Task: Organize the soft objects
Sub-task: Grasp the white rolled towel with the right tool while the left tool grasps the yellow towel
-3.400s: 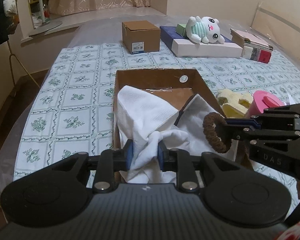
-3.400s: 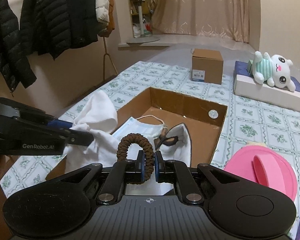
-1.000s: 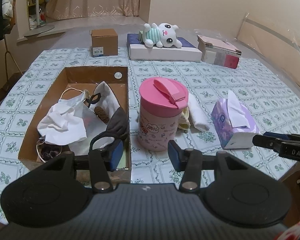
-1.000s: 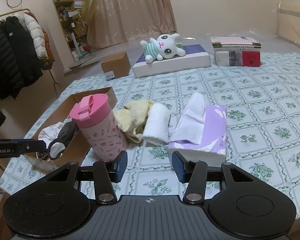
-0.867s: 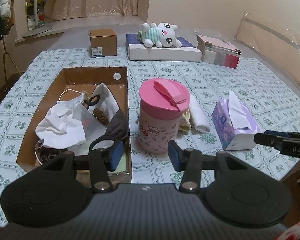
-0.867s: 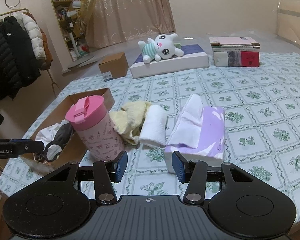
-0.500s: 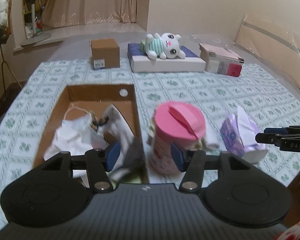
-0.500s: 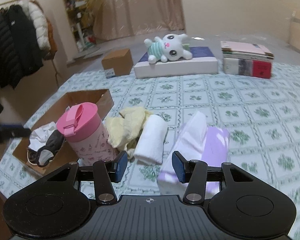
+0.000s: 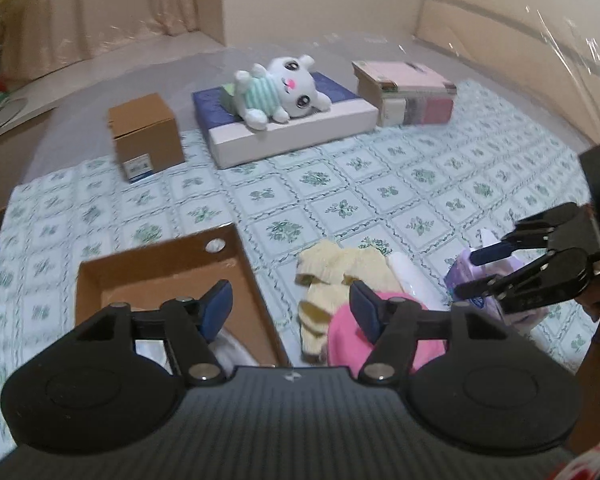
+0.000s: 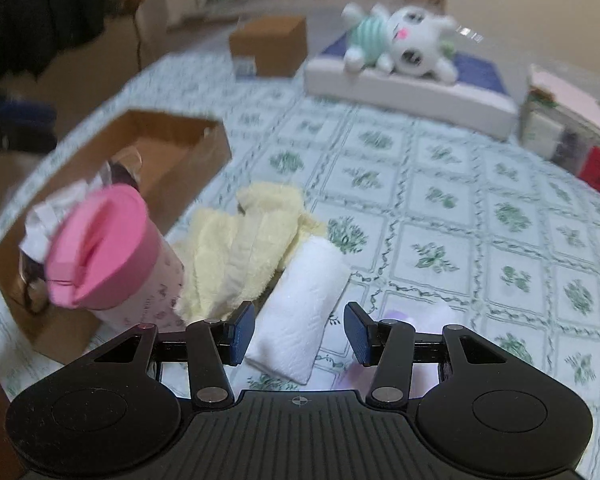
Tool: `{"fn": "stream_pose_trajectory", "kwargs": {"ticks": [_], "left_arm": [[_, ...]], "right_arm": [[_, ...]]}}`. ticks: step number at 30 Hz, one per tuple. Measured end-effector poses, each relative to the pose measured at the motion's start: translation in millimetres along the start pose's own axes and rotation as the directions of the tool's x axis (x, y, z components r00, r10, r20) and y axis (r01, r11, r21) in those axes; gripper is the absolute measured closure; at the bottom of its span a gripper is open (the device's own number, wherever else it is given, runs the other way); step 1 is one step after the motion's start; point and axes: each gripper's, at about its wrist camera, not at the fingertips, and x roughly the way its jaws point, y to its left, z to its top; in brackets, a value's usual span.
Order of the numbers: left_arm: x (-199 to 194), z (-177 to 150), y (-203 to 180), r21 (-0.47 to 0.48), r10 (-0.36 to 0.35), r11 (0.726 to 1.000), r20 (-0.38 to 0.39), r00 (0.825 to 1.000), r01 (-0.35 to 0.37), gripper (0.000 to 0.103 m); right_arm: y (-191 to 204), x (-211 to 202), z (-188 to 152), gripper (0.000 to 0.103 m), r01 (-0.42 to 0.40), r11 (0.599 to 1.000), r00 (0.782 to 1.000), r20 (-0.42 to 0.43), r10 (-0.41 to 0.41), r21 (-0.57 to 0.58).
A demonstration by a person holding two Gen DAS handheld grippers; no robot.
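White and rolled, a towel is seen lying on the patterned surface directly ahead of the right hand-held gripper, whose jaws are spread wide and hold nothing. Yellow cloth is bunched against the towel, beside a pink-lidded cup and cardboard box. The left hand-held gripper is likewise held spread and empty.
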Motion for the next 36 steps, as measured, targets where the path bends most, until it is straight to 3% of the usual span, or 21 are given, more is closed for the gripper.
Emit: {"fn": "stream_pose_trajectory", "kwargs": {"ticks": [10, 16, 20, 28, 36], "left_arm": [[85, 45, -8, 0.09, -0.069, 0.992, -0.175, 0.982, 0.086, 0.037], [137, 54, -19, 0.159, -0.133, 0.968, -0.333, 0.933, 0.195, 0.033], [163, 57, -26, 0.176, -0.168, 0.951, -0.393, 0.904, 0.253, 0.028], [212, 58, -49, 0.25, -0.141, 0.92, -0.509, 0.849, 0.303, 0.016], [244, 51, -80, 0.324, -0.138, 0.857, -0.606, 0.783, 0.401, 0.016]], "right_arm": [[-5, 71, 17, 0.053, -0.041, 0.997, 0.98, -0.198, 0.029, -0.058], [-8, 90, 20, 0.054, -0.045, 0.995, 0.974, -0.226, 0.023, -0.09], [-9, 92, 24, 0.065, -0.021, 0.993, 0.98, -0.198, -0.003, -0.117], [-33, 87, 41, 0.071, 0.048, 0.99, 0.99, -0.124, -0.065, -0.133], [-65, 76, 46, 0.071, 0.048, 0.996, 0.995, -0.084, -0.054, -0.076]]}}
